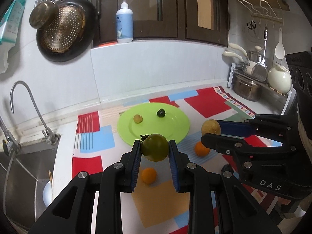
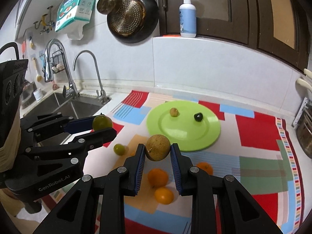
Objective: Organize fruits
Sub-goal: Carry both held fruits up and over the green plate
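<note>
My left gripper (image 1: 155,149) is shut on a green round fruit (image 1: 155,147) and holds it above the mat, just in front of the green plate (image 1: 175,130). My right gripper (image 2: 158,150) is shut on a brown-yellow round fruit (image 2: 158,147), also held up near the plate's (image 2: 206,136) front edge. The plate carries a small yellowish fruit (image 2: 174,112) and a small dark fruit (image 2: 198,116). On the mat lie three oranges (image 2: 158,177), (image 2: 164,195), (image 2: 204,168) and a small green fruit (image 2: 119,149). The left gripper (image 2: 105,125) shows at the left of the right wrist view.
A patchwork mat (image 2: 257,128) covers the counter. A sink (image 2: 64,107) with two taps (image 2: 97,78) lies to the left. Pots (image 1: 247,89) on a rack stand at the right. Pans (image 1: 64,29) hang on the wall; a soap bottle (image 1: 124,21) stands on the sill.
</note>
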Demonstrator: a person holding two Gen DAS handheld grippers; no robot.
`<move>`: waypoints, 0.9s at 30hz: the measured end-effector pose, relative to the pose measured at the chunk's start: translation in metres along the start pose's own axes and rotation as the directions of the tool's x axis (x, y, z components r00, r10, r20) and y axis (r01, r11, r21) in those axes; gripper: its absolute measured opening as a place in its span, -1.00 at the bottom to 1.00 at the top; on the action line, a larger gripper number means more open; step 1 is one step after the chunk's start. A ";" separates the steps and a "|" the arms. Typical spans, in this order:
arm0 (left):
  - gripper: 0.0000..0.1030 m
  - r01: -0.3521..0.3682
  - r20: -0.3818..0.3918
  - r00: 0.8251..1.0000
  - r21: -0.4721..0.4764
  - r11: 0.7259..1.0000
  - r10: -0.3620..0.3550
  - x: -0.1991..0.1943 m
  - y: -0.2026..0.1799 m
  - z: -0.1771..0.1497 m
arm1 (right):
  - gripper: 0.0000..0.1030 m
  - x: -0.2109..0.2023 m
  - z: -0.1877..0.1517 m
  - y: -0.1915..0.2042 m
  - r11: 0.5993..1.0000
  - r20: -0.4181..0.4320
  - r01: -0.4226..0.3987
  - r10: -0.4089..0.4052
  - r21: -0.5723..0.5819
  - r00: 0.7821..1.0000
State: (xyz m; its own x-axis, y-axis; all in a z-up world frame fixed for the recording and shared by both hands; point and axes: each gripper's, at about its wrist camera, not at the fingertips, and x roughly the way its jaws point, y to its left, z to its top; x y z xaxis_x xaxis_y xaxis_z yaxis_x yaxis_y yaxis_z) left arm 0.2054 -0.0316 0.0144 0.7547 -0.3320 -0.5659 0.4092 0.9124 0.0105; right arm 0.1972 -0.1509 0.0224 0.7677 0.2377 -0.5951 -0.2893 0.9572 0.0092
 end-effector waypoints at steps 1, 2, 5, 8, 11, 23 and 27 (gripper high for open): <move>-0.46 0.000 0.003 1.000 -0.001 1.000 0.000 0.001 0.000 0.002 | -0.46 0.000 0.003 -0.002 1.000 0.006 0.002 -0.002 -0.002 1.000; -0.46 0.002 0.009 1.000 -0.001 1.000 -0.002 0.002 -0.001 0.005 | -0.46 0.000 0.005 -0.003 1.000 0.010 0.005 -0.004 -0.003 1.000; -0.46 -0.001 0.019 1.000 0.001 1.000 0.001 0.005 -0.002 0.013 | -0.46 0.001 0.012 -0.009 1.000 0.023 0.003 -0.003 -0.003 1.000; -0.46 -0.002 0.027 1.000 0.003 1.000 0.002 0.009 -0.003 0.023 | -0.46 0.004 0.018 -0.014 1.000 0.027 -0.002 0.002 -0.002 1.000; -0.46 -0.002 0.034 0.999 0.002 1.000 0.002 0.014 -0.003 0.033 | -0.46 0.008 0.025 -0.021 1.000 0.028 -0.007 0.007 0.007 1.000; -0.46 0.000 0.025 1.000 0.015 1.000 0.000 0.048 0.002 0.064 | -0.46 0.038 0.055 -0.050 0.999 -0.001 -0.015 0.015 0.033 1.000; -0.46 0.014 0.002 1.000 0.004 1.000 -0.014 0.066 0.006 0.072 | -0.46 0.054 0.064 -0.061 0.999 -0.017 -0.003 0.004 0.044 1.000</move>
State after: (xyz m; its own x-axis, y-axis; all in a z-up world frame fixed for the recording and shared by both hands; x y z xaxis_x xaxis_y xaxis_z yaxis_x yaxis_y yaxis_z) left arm 0.2949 -0.0652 0.0366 0.7499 -0.3457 -0.5640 0.4219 0.9066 0.0053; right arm 0.2926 -0.1863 0.0410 0.7566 0.2388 -0.6087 -0.2666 0.9627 0.0464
